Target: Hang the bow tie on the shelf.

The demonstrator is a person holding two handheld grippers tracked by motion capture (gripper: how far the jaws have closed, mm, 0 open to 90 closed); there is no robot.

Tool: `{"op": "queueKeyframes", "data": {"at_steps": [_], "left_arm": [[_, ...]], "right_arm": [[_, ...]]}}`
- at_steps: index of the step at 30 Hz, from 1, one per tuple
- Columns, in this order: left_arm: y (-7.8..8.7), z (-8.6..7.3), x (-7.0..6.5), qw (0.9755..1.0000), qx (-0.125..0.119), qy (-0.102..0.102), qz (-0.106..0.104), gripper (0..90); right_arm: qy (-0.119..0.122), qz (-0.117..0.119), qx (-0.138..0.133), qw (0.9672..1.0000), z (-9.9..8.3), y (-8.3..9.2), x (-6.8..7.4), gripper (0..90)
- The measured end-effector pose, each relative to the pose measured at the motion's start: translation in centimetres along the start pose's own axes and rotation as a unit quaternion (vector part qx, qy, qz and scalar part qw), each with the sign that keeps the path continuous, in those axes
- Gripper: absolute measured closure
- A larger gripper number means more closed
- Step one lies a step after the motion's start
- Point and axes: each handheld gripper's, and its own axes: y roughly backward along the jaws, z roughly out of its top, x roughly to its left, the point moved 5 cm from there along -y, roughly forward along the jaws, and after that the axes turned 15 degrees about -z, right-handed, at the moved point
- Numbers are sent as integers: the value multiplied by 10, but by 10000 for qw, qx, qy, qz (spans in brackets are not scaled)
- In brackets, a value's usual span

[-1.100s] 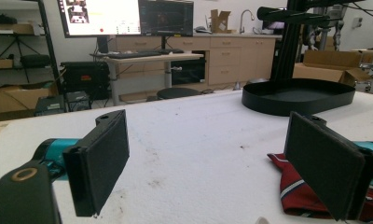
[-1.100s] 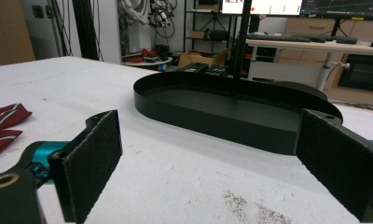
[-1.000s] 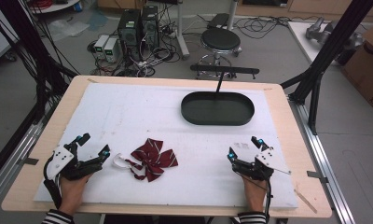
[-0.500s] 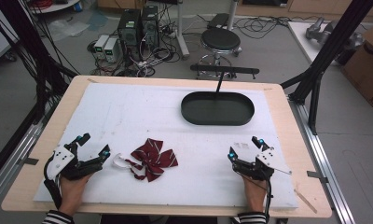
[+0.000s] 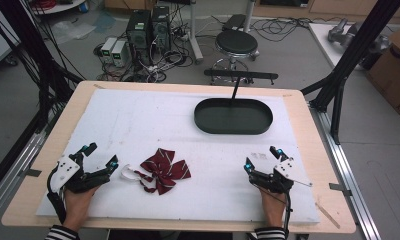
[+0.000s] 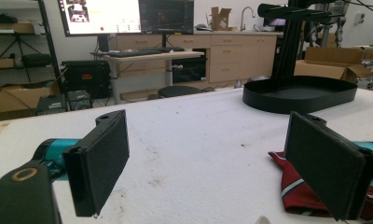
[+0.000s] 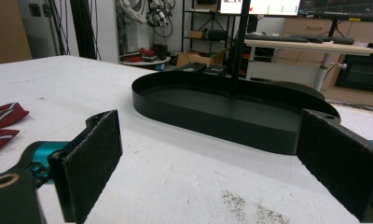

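**Two tongs released beside one bow tie**

Item count on the table [image 5: 298, 107]: one white mat [image 5: 138, 125], one dark red striped bow tie [image 5: 164, 170], one black oval tray [image 5: 233, 116], two tongs.

Landmark: the bow tie. It lies flat on the white mat, near the person's edge of the table and left of centre. One white strap [image 5: 129, 173] runs from its left side.

Left tongs [image 5: 100, 156]: positioned just left of the bow tie, close to the strap end, not touching it as far as the high view shows. The jaws stand wide apart with nothing between them. In the left gripper view, the left tongs [image 6: 208, 161] frame bare mat, and the bow tie [image 6: 296, 191] sits low behind the right-hand jaw.

Right tongs [image 5: 261, 158]: positioned well to the right of the bow tie, resting on the mat. The jaws stand wide apart, nothing gripped. In the right gripper view, the right tongs [image 7: 208, 161] face the tray [image 7: 222, 109], and the bow tie [image 7: 3, 121] appears at the left edge.

Tray: beyond the bow tie and to its right, well apart from it. One thin black post [image 5: 235, 88] stands at its far rim.

One hand holds each of the tongs.
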Motion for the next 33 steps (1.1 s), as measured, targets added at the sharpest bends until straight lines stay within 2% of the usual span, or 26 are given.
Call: {"op": "queueKeyframes", "data": {"at_steps": [9, 21, 28, 33], "left_arm": [[1, 0, 1, 10000, -37, 35, -6, 145], [-1, 0, 1, 10000, 63, 44, 11, 145], [-2, 0, 1, 9999, 92, 37, -17, 145], [-2, -1, 1, 9999, 151, 59, -30, 145]], "right_arm": [[15, -56, -9, 10000, 0, 1, 0, 67], [106, -46, -42, 9999, 0, 1, 2, 67], [31, -69, -56, 10000, 0, 2, 1, 67], [86, -59, -61, 9999, 0, 1, 1, 67]]}}
